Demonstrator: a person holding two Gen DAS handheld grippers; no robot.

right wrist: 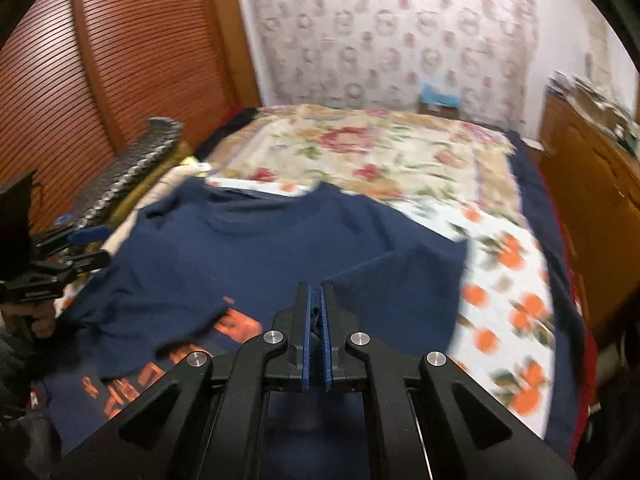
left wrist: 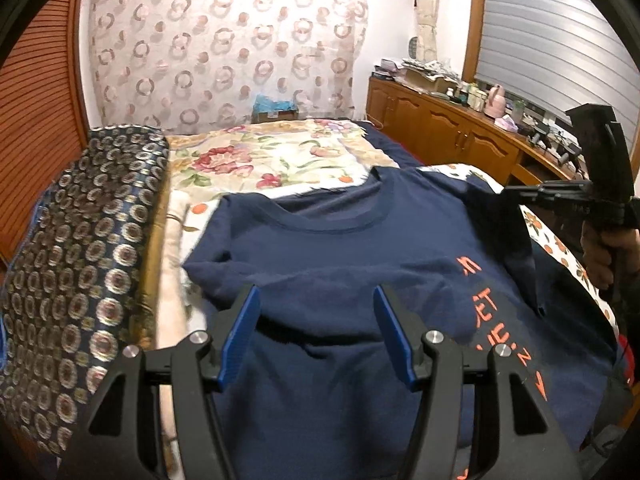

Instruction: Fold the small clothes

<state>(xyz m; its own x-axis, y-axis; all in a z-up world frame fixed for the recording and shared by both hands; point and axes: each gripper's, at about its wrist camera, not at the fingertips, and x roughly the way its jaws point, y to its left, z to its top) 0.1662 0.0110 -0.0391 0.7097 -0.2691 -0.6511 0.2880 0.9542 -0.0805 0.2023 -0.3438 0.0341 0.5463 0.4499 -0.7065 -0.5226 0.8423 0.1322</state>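
T-shirt (left wrist: 340, 248) on bed (left wrist: 280, 156); cabinet (left wrist: 440, 124) right.

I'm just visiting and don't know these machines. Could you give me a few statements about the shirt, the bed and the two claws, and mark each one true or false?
1. The left claw is open and grips nothing. True.
2. The right claw is wide open. False: its jaws are shut on a fold of the navy T-shirt.
3. The T-shirt has orange lettering printed on it. True.
4. The T-shirt hangs from a hanger on the wall. False: it lies spread on the bed, over a white cloth with orange fruit prints.
5. A dark patterned roll lies beside the shirt, on the left claw's side. True.
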